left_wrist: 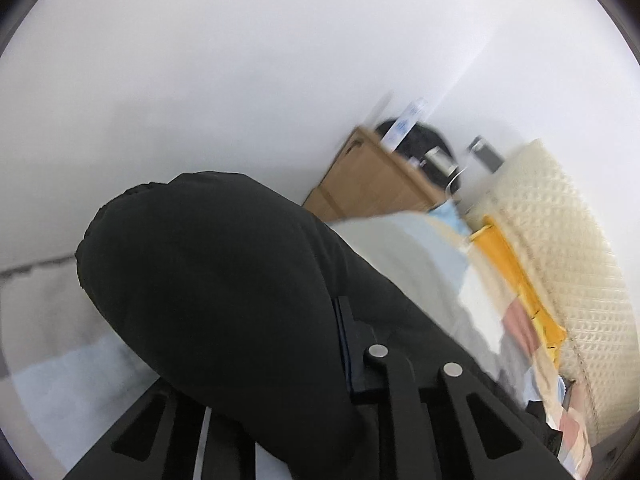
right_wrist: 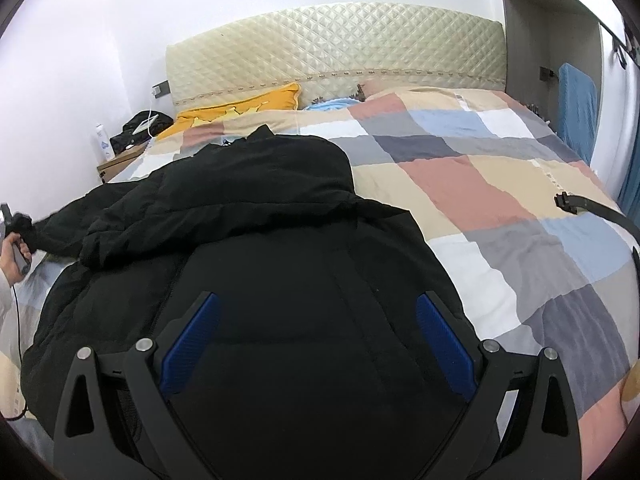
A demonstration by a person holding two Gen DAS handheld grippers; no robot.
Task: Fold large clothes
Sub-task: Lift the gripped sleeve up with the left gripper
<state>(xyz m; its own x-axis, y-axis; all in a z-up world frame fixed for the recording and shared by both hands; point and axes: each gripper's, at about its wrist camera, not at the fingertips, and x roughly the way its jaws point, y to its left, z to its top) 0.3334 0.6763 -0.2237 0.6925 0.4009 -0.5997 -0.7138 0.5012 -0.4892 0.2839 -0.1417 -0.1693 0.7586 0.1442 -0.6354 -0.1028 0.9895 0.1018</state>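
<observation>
While the black padded jacket (right_wrist: 248, 248) lies on the checked quilt (right_wrist: 500, 208) below the quilted headboard (right_wrist: 336, 44), its sleeve (right_wrist: 52, 220) stretches off toward the left edge of the bed, where the left gripper (right_wrist: 16, 232) has hold of the cuff. In the blurred left wrist view dark cloth (left_wrist: 216, 272) bulges over the fingers, so the jaws seem pressed together on it, though the pinch itself is hidden. Further right, nearer the foot of the bed than the headboard, the right gripper (right_wrist: 318, 344) hovers over the jacket's body with its blue pads (right_wrist: 192, 344) spread wide and holding nothing. To fold the sleeve well, I would carry the cuff across the chest, keeping it low and taut, while the right gripper presses the body flat so the slippery padding does not slide along.
</observation>
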